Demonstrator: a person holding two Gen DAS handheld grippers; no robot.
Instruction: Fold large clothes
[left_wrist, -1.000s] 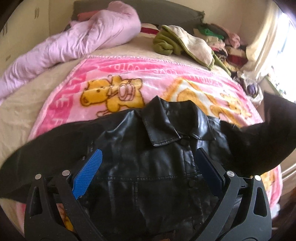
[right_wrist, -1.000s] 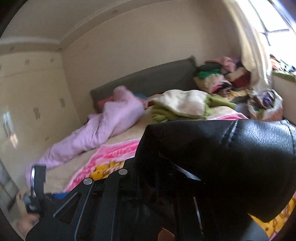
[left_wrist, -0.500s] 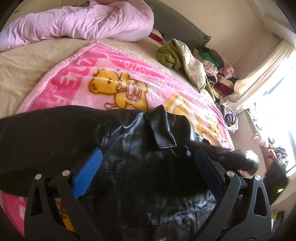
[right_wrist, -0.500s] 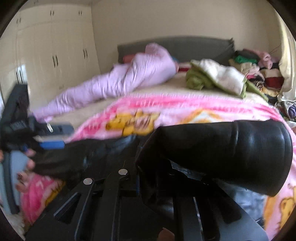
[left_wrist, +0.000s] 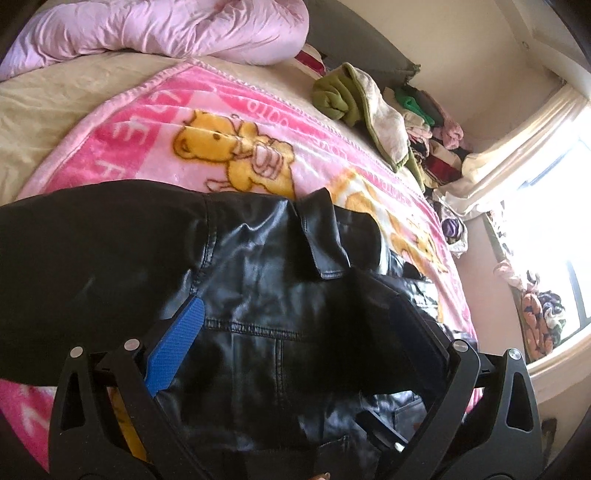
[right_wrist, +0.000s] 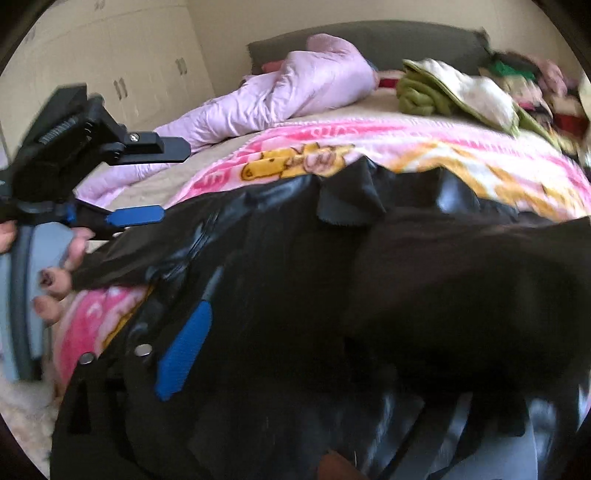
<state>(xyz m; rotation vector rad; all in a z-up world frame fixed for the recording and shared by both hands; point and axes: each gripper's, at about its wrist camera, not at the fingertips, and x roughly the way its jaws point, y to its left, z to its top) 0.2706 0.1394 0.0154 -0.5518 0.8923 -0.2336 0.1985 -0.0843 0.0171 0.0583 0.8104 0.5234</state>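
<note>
left wrist view: one black leather jacket (left_wrist: 266, 295) lies on one pink bear-print blanket (left_wrist: 229, 122) under the open left hand-held gripper (left_wrist: 295, 332). right wrist view alone shows a person's fingers (right_wrist: 55, 280); the right hand-held gripper (right_wrist: 314, 350) has just been opening, jaws wide, sleeve between.

You have a pink cartoon-bear blanket (left_wrist: 207, 122) spread over the beige bed sheet (left_wrist: 55, 99). At eleven o'clock in your left wrist view a lilac quilt (left_wrist: 166, 29) lies bunched by the dark headboard (right_wrist: 388, 40). At one o'clock a green and cream blanket (left_wrist: 354, 99) sits rumpled, with a heap of mixed clothes (left_wrist: 432, 133) just beyond it. At three o'clock is a bright window (left_wrist: 554, 221) with a pale curtain (left_wrist: 517, 147). Cream wardrobe doors (right_wrist: 110, 66) show at ten o'clock in your right wrist view.
</note>
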